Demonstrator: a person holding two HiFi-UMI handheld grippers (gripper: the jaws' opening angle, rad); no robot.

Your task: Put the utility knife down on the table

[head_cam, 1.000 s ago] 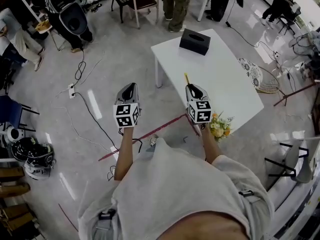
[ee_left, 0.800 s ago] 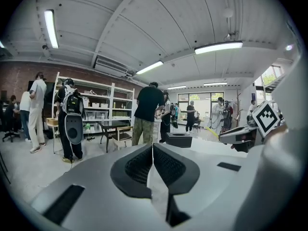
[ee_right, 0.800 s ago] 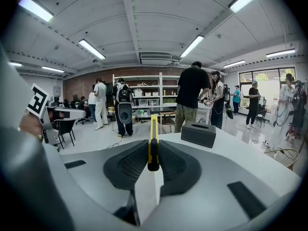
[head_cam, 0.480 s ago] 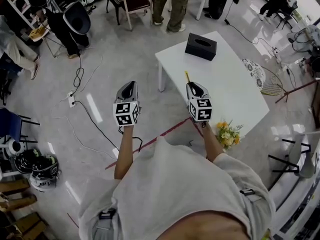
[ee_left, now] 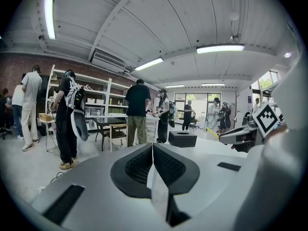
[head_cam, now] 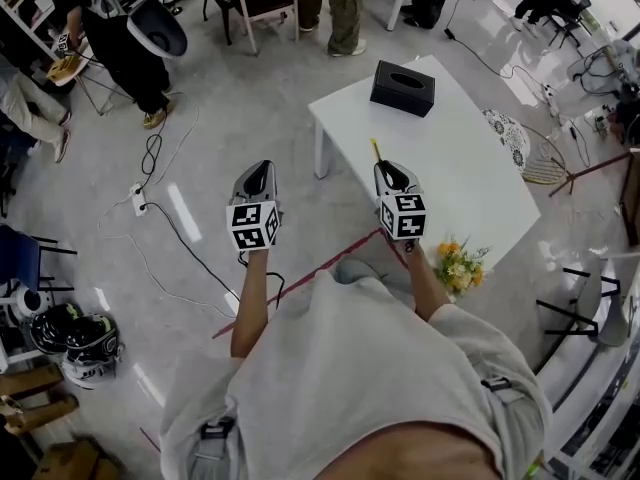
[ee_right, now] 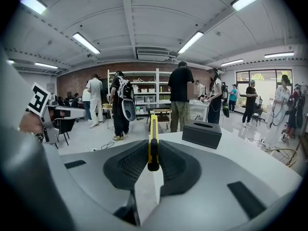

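A yellow utility knife (ee_right: 152, 141) with a black end is clamped upright between the pads of my right gripper (ee_right: 153, 154); its tip sticks out ahead of the jaws. In the head view the knife (head_cam: 376, 152) pokes forward from the right gripper (head_cam: 392, 176), which hovers over the near left part of the white table (head_cam: 470, 183). My left gripper (head_cam: 256, 178) is held over the floor to the left of the table. Its pads are pressed together with nothing between them (ee_left: 152, 160).
A black tissue box (head_cam: 403, 87) stands at the table's far end. A bunch of yellow flowers (head_cam: 458, 264) lies by the table's near corner. Cables (head_cam: 160, 203) run across the floor at left. Several people stand beyond the table near a chair (head_cam: 262, 0) and shelves.
Both grippers have shifted slightly forward toward the table, which now lies a little nearer in the head view. The grip on the knife has not changed.
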